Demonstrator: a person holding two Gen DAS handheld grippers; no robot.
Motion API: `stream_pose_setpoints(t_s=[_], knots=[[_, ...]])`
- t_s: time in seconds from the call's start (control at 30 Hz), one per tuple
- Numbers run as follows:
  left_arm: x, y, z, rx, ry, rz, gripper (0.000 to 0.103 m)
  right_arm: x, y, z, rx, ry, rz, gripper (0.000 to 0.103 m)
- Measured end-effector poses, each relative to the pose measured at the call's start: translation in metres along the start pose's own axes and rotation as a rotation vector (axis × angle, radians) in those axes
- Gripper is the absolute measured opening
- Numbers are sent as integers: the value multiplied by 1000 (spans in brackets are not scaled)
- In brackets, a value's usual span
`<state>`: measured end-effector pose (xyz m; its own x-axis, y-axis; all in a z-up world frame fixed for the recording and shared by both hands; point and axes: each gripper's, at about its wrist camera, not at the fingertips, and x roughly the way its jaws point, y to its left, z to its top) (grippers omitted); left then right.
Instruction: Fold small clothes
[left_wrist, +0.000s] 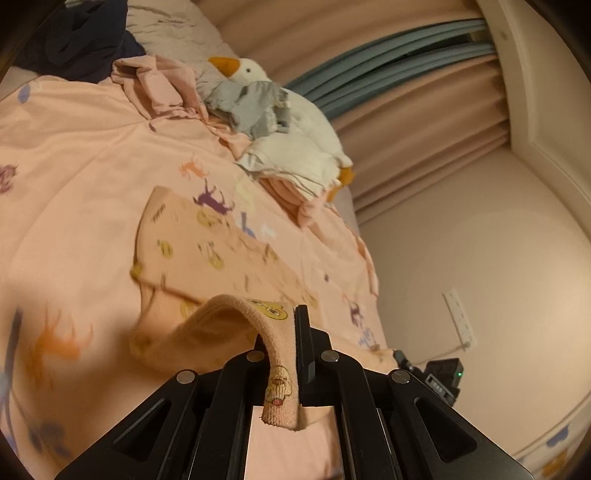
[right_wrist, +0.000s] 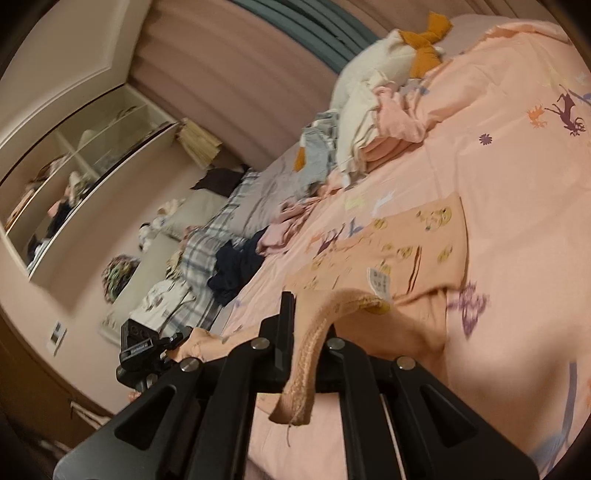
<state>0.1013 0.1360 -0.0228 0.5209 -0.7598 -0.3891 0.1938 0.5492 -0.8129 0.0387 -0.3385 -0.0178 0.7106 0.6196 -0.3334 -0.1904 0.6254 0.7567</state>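
Note:
A small peach garment (left_wrist: 207, 254) printed with yellow cartoon faces lies spread on the pink bedspread (left_wrist: 74, 155). My left gripper (left_wrist: 286, 339) is shut on its ribbed waistband, which loops up between the fingers. In the right wrist view the same garment (right_wrist: 410, 247) shows its white label, and my right gripper (right_wrist: 306, 332) is shut on another part of the ribbed waistband. Both grippers hold the near edge lifted a little above the bed. The other gripper's body (right_wrist: 144, 350) shows at the left of the right wrist view.
A pile of clothes leans on a white goose plush (left_wrist: 295, 122) at the far side of the bed. Dark clothes (right_wrist: 236, 266) and a plaid blanket (right_wrist: 207, 243) lie near the bed's head. A wall socket (left_wrist: 460, 317) and curtains (left_wrist: 424, 129) are beyond the bed.

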Motion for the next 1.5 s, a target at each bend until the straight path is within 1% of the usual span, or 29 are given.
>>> stream_pose_setpoints(t_s=[0.07,0.1,0.17,0.2,0.33,0.5,0.57,0.63,0.67,0.73,0.8,0.83,0.93,0.97,1.0,1.03,1.07,1.1,1.13,1.17,1.2,1.23,1.27,1.3,1.37,1.4,1.43,1.5], knots=[[20,10,19,-24,11,25,0,12,-7,15,17,-2,-28,6],[25,14,24,-37,13,34,0,23,-12,24,26,7,-37,6],[46,24,39,-55,29,68,0,40,-22,37,44,17,-79,6],[55,28,44,-59,35,81,0,53,-31,45,58,31,-98,6],[87,41,63,-72,70,129,0,85,-54,65,97,55,-153,6],[128,66,82,-124,117,199,0,120,-88,84,175,96,-217,6],[143,78,85,-145,149,284,0,135,-102,87,203,136,-254,6],[152,82,85,-129,171,361,0,144,-112,87,232,171,-281,7],[154,84,86,-136,177,365,0,149,-117,87,252,188,-291,7],[157,91,89,-190,204,313,0,154,-124,89,287,219,-298,8],[158,97,94,-253,213,287,0,158,-127,93,313,233,-276,9],[159,102,98,-283,214,280,0,159,-129,95,326,236,-266,12],[159,112,109,-357,201,260,0,162,-142,101,428,230,-222,30],[160,116,112,-394,196,252,5,163,-149,104,472,215,-222,30],[159,122,116,-442,183,236,21,163,-154,107,497,195,-230,30],[157,130,120,-492,156,215,31,162,-159,110,519,178,-231,30],[158,133,125,-513,119,208,44,162,-162,112,536,166,-227,30],[157,134,129,-515,88,204,45,160,-167,115,560,140,-213,31],[153,134,136,-494,38,215,45,159,-169,117,563,127,-208,31],[151,133,143,-476,16,242,45,157,-171,121,557,107,-212,31],[149,133,147,-470,5,266,45,153,-171,125,532,77,-232,32],[147,131,149,-466,2,278,45,151,-171,127,519,66,-247,34],[146,128,150,-450,4,278,45,147,-170,129,501,52,-265,34],[144,125,150,-430,7,278,45,142,-167,129,483,42,-260,34],[139,108,145,-330,35,310,45,140,-158,129,433,44,-227,34],[140,103,143,-297,45,323,45,136,-146,128,370,55,-232,35],[138,91,136,-229,72,346,45,138,-140,128,331,63,-240,34],[136,75,121,-136,102,363,45,136,-117,121,198,100,-254,34]])
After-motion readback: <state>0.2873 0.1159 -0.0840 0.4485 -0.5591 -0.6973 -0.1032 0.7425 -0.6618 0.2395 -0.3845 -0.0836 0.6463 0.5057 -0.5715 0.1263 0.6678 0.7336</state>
